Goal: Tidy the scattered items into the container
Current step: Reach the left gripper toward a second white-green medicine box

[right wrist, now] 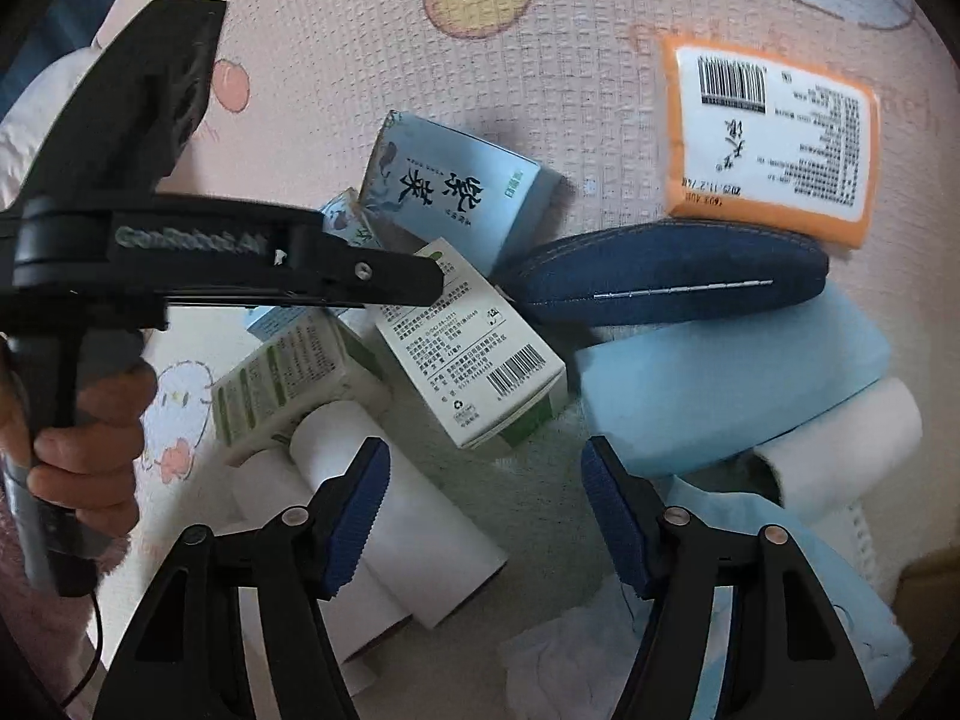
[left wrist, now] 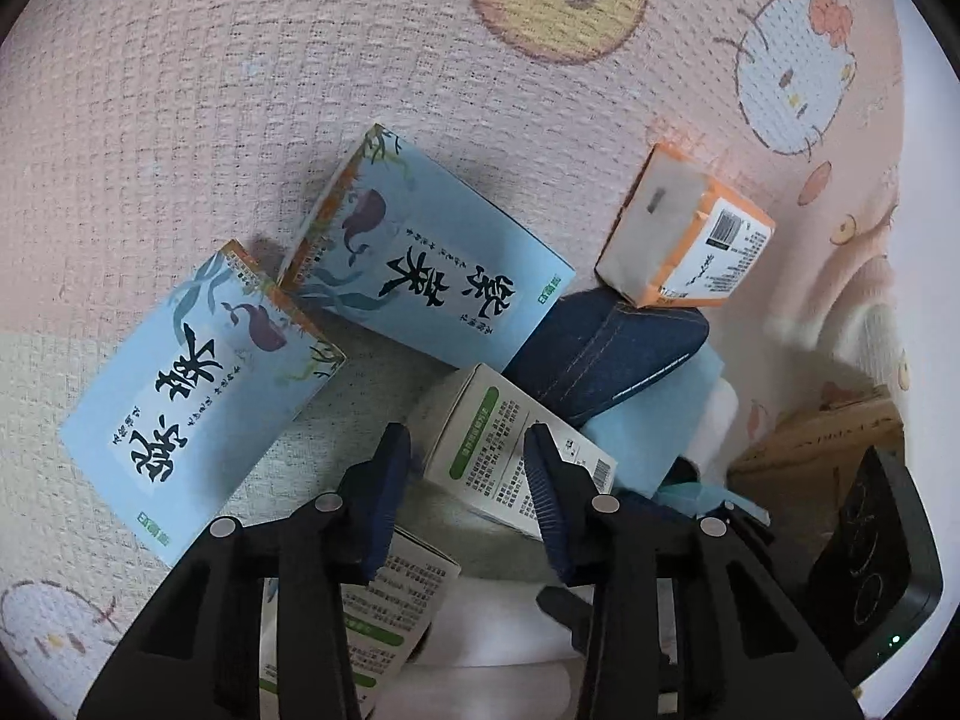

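Note:
Scattered items lie on a pink patterned mat. Two light-blue boxes (left wrist: 198, 396) (left wrist: 432, 258) lie flat. A white-and-green box (left wrist: 510, 456) sits between the open jaws of my left gripper (left wrist: 468, 474); the pads do not press it. A second white-green box (left wrist: 384, 606) lies under the left finger. An orange tissue pack (left wrist: 684, 228) leans on a navy denim pouch (left wrist: 606, 354). My right gripper (right wrist: 486, 510) is open and empty above white paper rolls (right wrist: 408, 510), near the white-green box (right wrist: 474, 360), pouch (right wrist: 672, 282), orange pack (right wrist: 774, 138) and blue pack (right wrist: 732, 384).
A cardboard box (left wrist: 822, 438) and a black device (left wrist: 870, 546) stand at the right edge of the left wrist view. The left gripper's body (right wrist: 180, 240) and the hand holding it fill the left of the right wrist view. Crumpled blue and white wrapping (right wrist: 780, 600) lies low right.

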Demonstrator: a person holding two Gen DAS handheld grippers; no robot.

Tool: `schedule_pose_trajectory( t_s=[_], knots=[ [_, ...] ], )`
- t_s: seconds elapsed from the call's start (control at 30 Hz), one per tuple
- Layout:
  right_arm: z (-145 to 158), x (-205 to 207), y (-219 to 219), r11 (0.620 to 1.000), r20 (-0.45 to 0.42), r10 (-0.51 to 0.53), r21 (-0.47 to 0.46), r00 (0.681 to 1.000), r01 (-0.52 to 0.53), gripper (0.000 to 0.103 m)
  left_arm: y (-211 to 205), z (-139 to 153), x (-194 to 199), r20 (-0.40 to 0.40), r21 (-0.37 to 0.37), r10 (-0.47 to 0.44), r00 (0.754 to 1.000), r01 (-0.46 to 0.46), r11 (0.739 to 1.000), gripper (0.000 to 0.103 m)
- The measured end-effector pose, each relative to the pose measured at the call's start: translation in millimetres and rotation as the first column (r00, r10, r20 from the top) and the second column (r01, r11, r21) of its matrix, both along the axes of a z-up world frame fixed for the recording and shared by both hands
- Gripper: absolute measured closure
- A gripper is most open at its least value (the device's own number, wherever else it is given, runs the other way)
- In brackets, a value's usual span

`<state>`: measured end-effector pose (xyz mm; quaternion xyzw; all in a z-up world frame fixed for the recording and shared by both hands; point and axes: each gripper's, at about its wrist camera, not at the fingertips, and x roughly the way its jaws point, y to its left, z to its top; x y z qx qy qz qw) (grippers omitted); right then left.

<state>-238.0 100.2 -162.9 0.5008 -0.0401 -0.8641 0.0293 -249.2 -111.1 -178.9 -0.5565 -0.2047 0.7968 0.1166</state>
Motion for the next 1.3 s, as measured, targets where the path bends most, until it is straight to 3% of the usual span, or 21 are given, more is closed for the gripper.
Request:
schedule_pose_trajectory(
  t_s=[0.13,0.27,0.37,0.53,0.57,0.6,0.63,0.67,0.77,0.83,1.07,1.17,1.3],
  knots=[
    [-2,-6,-4,1.000,-0.020,0.000,0.007,1.000,0.000,0.041,2,-1,3,0.004,0.018,-0.038,0.999,0.038,0.999,0.070],
    [-2,-8,-7,1.000,-0.053,0.016,0.027,0.998,-0.014,0.041,7,2,11,-0.009,-0.011,-0.054,0.998,0.054,0.998,0.070],
    [-2,-4,-3,1.000,-0.077,0.012,0.027,0.997,-0.010,0.051,6,4,19,-0.011,0.015,-0.036,0.999,0.036,0.999,0.070],
    [19,11,14,0.999,-0.134,-0.016,-0.050,0.991,0.010,0.061,6,21,29,-0.046,0.060,-0.017,0.999,0.020,0.998,0.071],
    [25,15,15,0.998,-0.150,-0.017,-0.056,0.988,0.008,0.066,6,27,33,-0.059,0.113,-0.017,0.998,0.023,0.993,0.073],
    [33,19,16,0.993,-0.177,0.007,-0.115,0.984,-0.027,0.083,5,33,37,-0.075,0.222,-0.029,0.997,0.045,0.974,0.076],
    [41,23,15,0.986,-0.185,0.015,-0.162,0.983,-0.046,0.084,6,37,40,-0.083,0.313,-0.040,0.996,0.064,0.948,0.077],
    [49,32,10,0.984,-0.200,0.017,-0.169,0.980,-0.052,0.084,11,44,43,-0.092,0.355,-0.038,0.995,0.068,0.932,0.076],
    [77,51,1,0.996,-0.241,0.052,-0.052,0.969,-0.067,0.086,28,62,47,-0.119,0.255,-0.053,0.991,0.083,0.963,0.076],
    [84,57,9,0.999,-0.227,0.029,-0.010,0.974,-0.032,0.086,28,63,51,-0.112,0.251,-0.040,0.993,0.067,0.966,0.076],
    [71,60,38,0.993,-0.133,-0.076,-0.100,0.988,0.063,0.086,13,52,69,-0.067,0.238,0.035,0.997,-0.018,0.971,0.076],
    [70,60,44,0.988,-0.136,-0.094,-0.136,0.986,0.075,0.086,9,55,74,-0.079,0.175,0.057,0.995,-0.042,0.984,0.076],
    [60,51,46,0.989,-0.105,-0.093,-0.120,0.990,0.081,0.086,7,62,83,-0.115,0.069,0.088,0.989,-0.080,0.994,0.071]
  ],
)
